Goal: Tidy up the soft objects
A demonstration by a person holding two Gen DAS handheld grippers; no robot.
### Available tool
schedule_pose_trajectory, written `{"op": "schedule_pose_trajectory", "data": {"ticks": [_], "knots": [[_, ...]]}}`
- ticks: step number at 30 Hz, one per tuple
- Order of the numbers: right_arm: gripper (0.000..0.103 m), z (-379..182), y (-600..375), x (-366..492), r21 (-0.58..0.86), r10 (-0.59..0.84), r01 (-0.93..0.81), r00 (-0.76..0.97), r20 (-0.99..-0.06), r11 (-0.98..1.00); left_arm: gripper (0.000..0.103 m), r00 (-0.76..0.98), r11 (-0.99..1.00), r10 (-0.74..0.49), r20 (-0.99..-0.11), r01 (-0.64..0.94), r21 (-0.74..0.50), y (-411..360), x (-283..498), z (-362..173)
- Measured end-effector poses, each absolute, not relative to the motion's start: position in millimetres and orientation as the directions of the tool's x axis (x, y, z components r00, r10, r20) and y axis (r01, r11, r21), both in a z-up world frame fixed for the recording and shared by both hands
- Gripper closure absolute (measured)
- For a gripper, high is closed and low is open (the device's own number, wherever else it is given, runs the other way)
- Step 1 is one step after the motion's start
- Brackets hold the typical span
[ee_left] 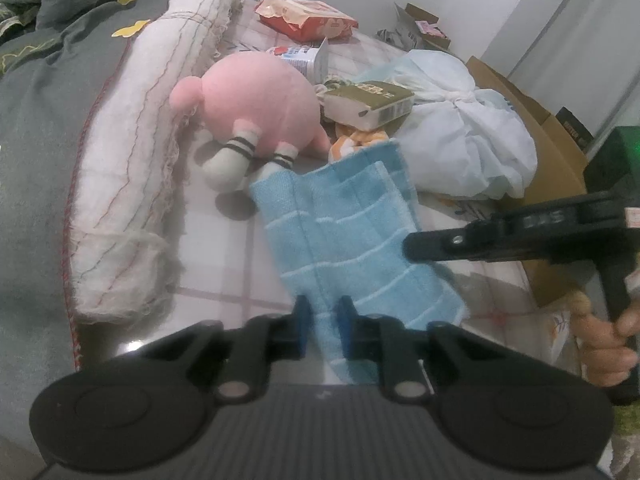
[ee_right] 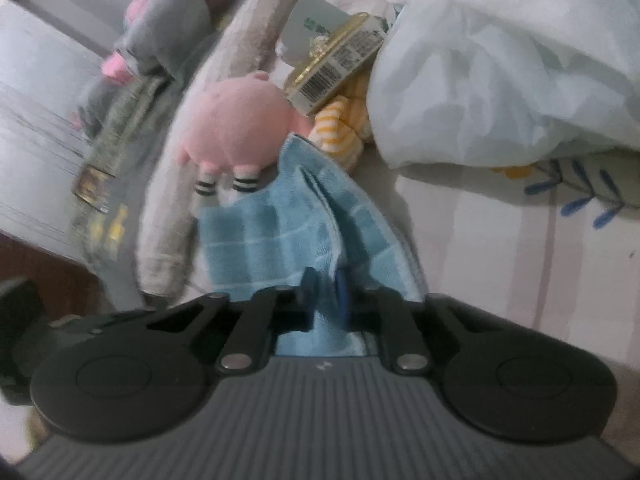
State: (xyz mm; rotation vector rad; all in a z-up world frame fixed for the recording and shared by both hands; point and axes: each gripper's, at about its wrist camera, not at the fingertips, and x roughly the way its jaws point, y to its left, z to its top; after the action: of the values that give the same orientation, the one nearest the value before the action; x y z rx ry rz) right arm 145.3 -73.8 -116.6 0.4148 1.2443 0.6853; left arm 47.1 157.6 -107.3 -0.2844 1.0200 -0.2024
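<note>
The left gripper (ee_left: 325, 330) has its jaws nearly closed, pinching the near edge of the blue towel (ee_left: 344, 232) between the blue pads. The right gripper (ee_right: 326, 294) has its jaws closed fully on another part of the same near edge, where the cloth bunches into a raised fold running away from the jaws. Both grips look shallow, biting only the hem, so in my judgement the likeliest failure is a corner sliding out of 1 pair of jaws as the towel is lifted or pulled taut, leaving it dangling from the other.

The towel lies stretched across the checked sheet (ee_left: 224, 236) of the bed, its far end resting against the feet of the pink plush toy (ee_left: 256, 108) and just beside an orange-striped cloth (ee_right: 340, 128). Pulling the towel toward the person could drag or tip the plush. The ridge already in the cloth suggests the 2 grips are unevenly spaced, so any fold made from here may come out skewed.

Farther out, a small barcoded box (ee_left: 370, 104) sits just beyond the plush, beside a knotted white plastic bag (ee_left: 464, 136), with a cardboard box (ee_left: 536, 144) behind. A wide swing of the towel could sweep the small box off its perch. The right-wrist view is blurred, so fine contact is uncertain.
</note>
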Motion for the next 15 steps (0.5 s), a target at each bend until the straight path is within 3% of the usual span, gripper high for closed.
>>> {"op": "schedule_pose_trajectory", "data": {"ticks": [4, 8, 9, 11, 15], "knots": [[0.097, -106.7, -70.5, 139.5, 0.705, 0.746, -0.255, 0.132, -0.652, 0.662, 0.087, 0.51, 0.944, -0.298, -0.807, 0.035, -0.327, 158.3, 47.9, -107.7], [0.092, -91.0, -60.5, 145.3, 0.605, 0.681, -0.326, 0.218, -0.699, 0.726, 0.087, 0.51, 0.944, -0.298, -0.807, 0.031, -0.329, 158.2, 48.8, -108.1], [0.087, -88.1, -61.2, 148.6, 0.577, 0.661, -0.337, 0.246, -0.709, 0.744, 0.087, 0.509, 0.944, -0.297, -0.807, 0.031, -0.328, 158.1, 48.7, -108.1], [0.056, -86.8, -62.2, 156.4, 0.535, 0.624, -0.333, 0.286, -0.727, 0.776, 0.087, 0.509, 0.944, -0.297, -0.808, 0.03, -0.328, 158.4, 48.7, -108.4], [0.039, -98.3, -59.6, 168.3, 0.5, 0.595, -0.343, 0.286, -0.751, 0.796, 0.087, 0.509, 0.943, -0.299, -0.807, 0.026, -0.333, 159.0, 49.0, -109.4]]}}
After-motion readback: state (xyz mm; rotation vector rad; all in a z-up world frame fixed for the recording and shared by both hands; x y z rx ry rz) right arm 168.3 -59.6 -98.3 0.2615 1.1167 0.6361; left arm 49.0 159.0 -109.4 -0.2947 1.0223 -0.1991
